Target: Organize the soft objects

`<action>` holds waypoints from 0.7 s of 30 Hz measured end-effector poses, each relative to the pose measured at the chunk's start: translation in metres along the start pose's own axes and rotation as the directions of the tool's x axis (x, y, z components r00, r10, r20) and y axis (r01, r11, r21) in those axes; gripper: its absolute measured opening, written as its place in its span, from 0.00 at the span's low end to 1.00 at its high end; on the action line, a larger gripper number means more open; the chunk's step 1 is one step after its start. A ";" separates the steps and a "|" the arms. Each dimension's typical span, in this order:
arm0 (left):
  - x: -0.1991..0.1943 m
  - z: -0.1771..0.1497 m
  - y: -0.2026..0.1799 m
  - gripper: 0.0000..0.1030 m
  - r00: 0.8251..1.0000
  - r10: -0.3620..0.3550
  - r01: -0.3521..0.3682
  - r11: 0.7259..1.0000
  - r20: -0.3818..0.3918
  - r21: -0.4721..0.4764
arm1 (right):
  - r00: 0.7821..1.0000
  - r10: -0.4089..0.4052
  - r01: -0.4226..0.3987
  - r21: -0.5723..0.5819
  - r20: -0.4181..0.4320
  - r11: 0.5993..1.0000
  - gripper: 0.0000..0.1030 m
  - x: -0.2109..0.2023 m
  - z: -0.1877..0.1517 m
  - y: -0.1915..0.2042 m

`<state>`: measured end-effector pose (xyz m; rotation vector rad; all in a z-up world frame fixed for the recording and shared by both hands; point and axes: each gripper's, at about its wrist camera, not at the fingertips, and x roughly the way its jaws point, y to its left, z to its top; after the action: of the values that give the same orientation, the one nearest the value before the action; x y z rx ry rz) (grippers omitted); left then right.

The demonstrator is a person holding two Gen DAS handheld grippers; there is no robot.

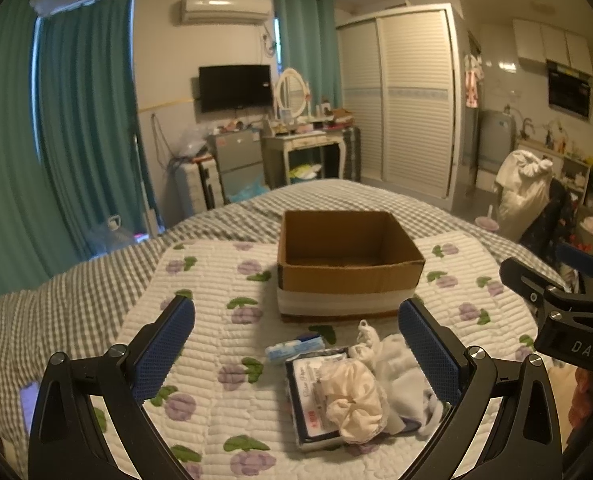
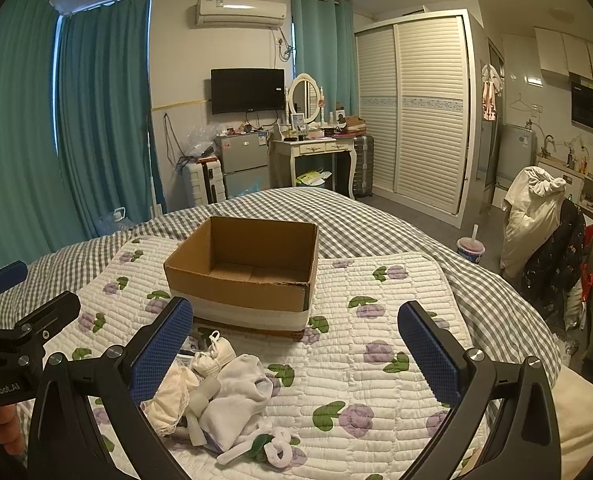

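An open, empty cardboard box [image 1: 348, 264] stands on a white floral quilt [image 1: 216, 292]; it also shows in the right wrist view [image 2: 244, 272]. In front of it lies a pile of soft items: a cream fabric piece [image 1: 354, 400], white socks [image 1: 396, 364], a tissue pack [image 1: 294, 348] and a flat packet [image 1: 308, 396]. My left gripper [image 1: 296, 336] is open and empty, above the pile. My right gripper [image 2: 296, 336] is open and empty; the white socks [image 2: 240, 392] and cream fabric [image 2: 172, 396] lie by its left finger.
The quilt lies on a grey checked bed [image 2: 376, 216]. A phone [image 1: 28, 404] lies at the bed's left. The right gripper's body [image 1: 568, 312] shows at the right of the left wrist view. A chair with clothes [image 2: 536, 224] and a cup [image 2: 470, 248] stand beside the bed.
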<state>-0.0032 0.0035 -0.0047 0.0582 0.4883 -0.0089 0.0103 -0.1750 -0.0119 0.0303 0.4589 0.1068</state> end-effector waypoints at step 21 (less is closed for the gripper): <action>0.000 -0.001 0.002 1.00 1.000 0.006 -0.006 1.000 -0.005 0.000 | 1.000 -0.004 0.004 -0.005 -0.006 1.000 1.00 0.000 -0.001 0.001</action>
<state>-0.0034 0.0053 -0.0058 0.0599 0.4932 -0.0034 0.0101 -0.1736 -0.0128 0.0241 0.4642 0.1044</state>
